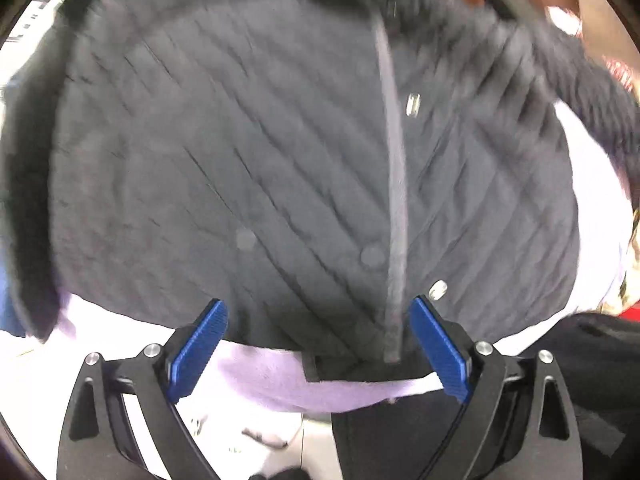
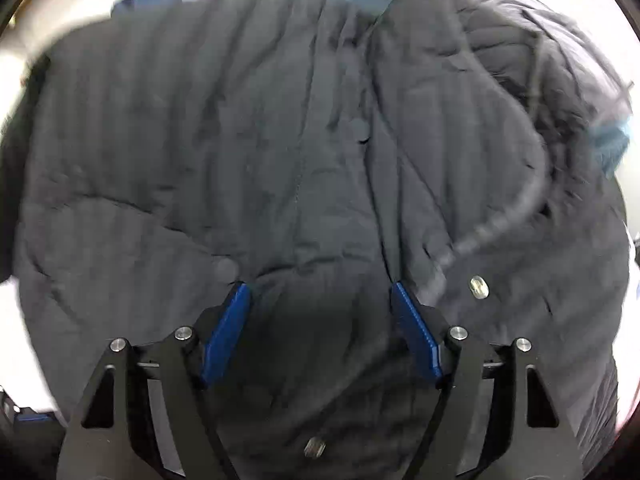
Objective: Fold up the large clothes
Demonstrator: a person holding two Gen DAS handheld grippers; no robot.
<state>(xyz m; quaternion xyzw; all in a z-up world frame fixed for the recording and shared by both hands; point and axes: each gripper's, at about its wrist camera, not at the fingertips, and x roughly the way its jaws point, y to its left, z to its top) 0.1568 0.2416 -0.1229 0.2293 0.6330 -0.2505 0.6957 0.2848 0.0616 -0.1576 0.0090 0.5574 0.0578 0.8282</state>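
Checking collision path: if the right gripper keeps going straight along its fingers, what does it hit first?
The dark quilted jacket. The right gripper is open, and jacket fabric fills the space between and ahead of its fingers. Depth is unclear in the blurred fisheye, so I cannot tell whether it is already touching.

No readable text, label, brand, number or sign anywhere in either wrist view, including on the dark quilted jacket (image 1: 280, 152).
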